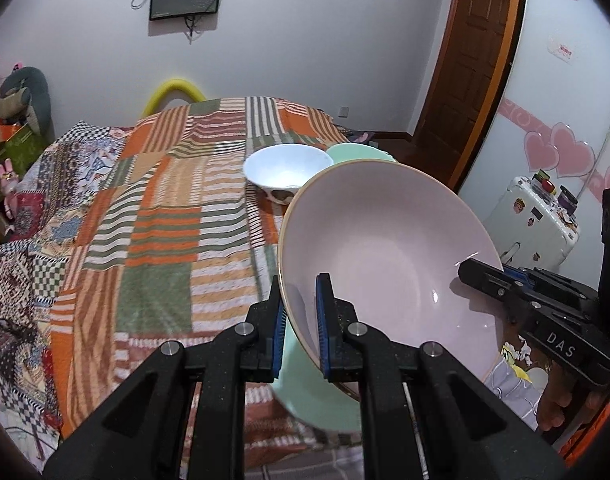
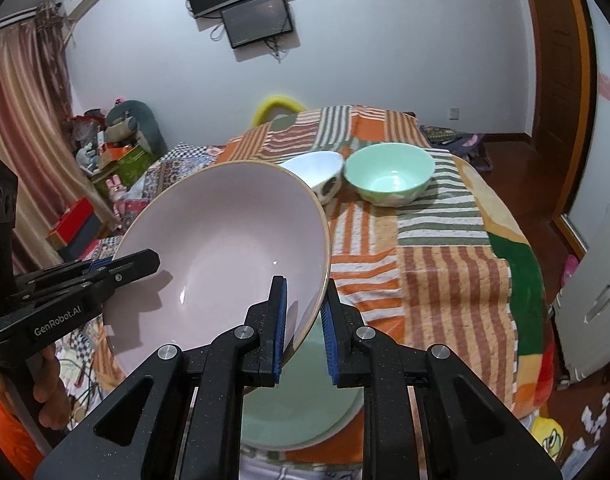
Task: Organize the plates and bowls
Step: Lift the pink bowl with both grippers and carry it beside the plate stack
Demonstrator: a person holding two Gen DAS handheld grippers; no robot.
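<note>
My left gripper (image 1: 299, 320) and right gripper (image 2: 303, 328) clamp the pink ceramic plate (image 1: 385, 260) above the green plate (image 2: 305, 412); next: lower, stack

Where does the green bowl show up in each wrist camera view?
Left wrist view: green bowl sits right of centre at the far end of the patchwork blanket, mostly hidden behind the pink plate.
Right wrist view: green bowl is in full sight, upper right of centre.
Shared landmark: the white bowl directly left of it.
</note>
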